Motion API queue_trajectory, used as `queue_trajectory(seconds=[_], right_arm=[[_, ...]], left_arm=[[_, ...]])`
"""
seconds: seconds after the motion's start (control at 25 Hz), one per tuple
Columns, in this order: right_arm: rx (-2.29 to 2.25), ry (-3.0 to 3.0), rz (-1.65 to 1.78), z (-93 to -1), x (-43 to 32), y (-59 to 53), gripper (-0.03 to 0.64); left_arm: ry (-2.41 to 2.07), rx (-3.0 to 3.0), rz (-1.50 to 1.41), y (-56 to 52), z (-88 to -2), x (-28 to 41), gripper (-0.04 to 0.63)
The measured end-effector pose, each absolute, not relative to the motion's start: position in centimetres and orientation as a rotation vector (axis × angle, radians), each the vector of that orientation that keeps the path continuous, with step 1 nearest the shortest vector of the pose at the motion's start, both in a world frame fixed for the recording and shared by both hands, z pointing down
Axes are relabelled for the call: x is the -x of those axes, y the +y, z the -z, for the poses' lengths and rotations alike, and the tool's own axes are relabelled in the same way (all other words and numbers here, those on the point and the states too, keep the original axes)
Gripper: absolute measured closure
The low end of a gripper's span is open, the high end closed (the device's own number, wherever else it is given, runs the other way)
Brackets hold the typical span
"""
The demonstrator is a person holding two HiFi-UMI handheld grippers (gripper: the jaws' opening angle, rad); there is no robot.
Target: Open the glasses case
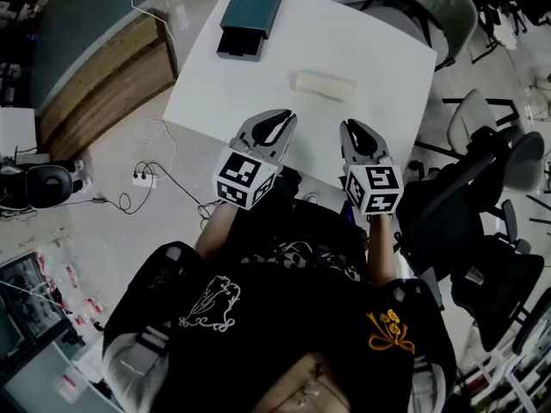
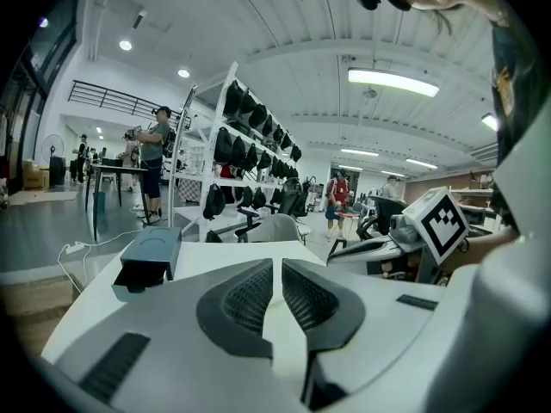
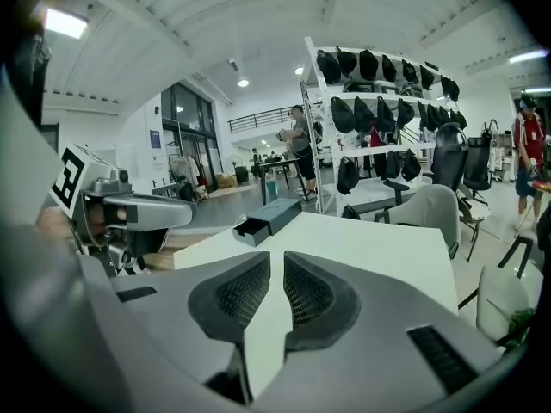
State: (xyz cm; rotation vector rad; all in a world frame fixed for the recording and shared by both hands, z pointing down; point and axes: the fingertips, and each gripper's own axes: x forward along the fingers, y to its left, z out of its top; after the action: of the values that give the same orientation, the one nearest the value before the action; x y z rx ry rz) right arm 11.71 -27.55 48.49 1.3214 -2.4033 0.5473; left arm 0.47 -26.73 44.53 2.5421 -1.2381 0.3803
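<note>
**Both grippers empty at the near edge, case ahead of them**

Head view: a white square table (image 1: 379,50) fills the upper middle. The pale oblong glasses case (image 1: 323,84) lies flat near the table's centre. A dark teal rectangular box (image 1: 251,11) sits toward 11 o'clock from it, at the far left corner, with a dark opening at its near end. The left gripper (image 1: 277,117) and the right gripper (image 1: 353,127) hover side by side over the near edge, around 6 o'clock from the case. Both point toward the case and are well apart from it.

Left gripper view: the jaws are drawn together, with only a sliver between the pads and nothing in it. The teal box lies at 10 o'clock beyond them and the right gripper at 3 o'clock. A white shelving rack hung with dark bags (image 2: 250,136) stands behind the table at 12 o'clock. The case cannot be made out here.

Right gripper view: the jaws stand slightly apart. The narrow slot between them shows only bare tabletop, and they grip nothing. The teal box lies at 11 o'clock and the left gripper at 9 o'clock.
</note>
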Motion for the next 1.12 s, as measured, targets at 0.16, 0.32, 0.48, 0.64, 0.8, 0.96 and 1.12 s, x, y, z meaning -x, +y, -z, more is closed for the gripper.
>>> queue_trajectory(seconds=[0.16,0.32,0.48,0.64,0.8,0.96,1.12], right_arm=[[-1.320,-2.342,-0.518,-50.5,-11.6,-30.7,0.532],[-1.290,-2.287,-0.469,-53.3,-11.1,-33.4,0.523],[-1.228,-2.215,-0.373,-56.1,-10.1,-35.9,0.508],[-1.132,-2.136,-0.287,-59.5,-9.8,-37.7,0.492],[-1.002,-2.066,-0.186,-62.2,-9.5,-38.6,0.448],[-0.901,-1.983,-0.074,-63.5,-9.1,-39.1,0.409],[-0.810,-1.886,0.039,-64.7,-9.0,-39.6,0.391]], left_arm=[[-1.215,-2.578,-0.483,-29.9,-48.1,0.4,0.565],[-1.169,-2.565,-0.502,-32.8,-52.3,0.9,0.565],[-1.108,-2.519,-0.560,-35.4,-56.2,1.4,0.564],[-1.022,-2.502,-0.661,-36.9,-59.6,0.8,0.560],[-0.951,-2.486,-0.744,-37.7,-62.3,0.3,0.498],[-0.901,-2.471,-0.798,-38.0,-63.9,0.2,0.472],[-0.861,-2.456,-0.886,-38.2,-65.2,0.2,0.466]])
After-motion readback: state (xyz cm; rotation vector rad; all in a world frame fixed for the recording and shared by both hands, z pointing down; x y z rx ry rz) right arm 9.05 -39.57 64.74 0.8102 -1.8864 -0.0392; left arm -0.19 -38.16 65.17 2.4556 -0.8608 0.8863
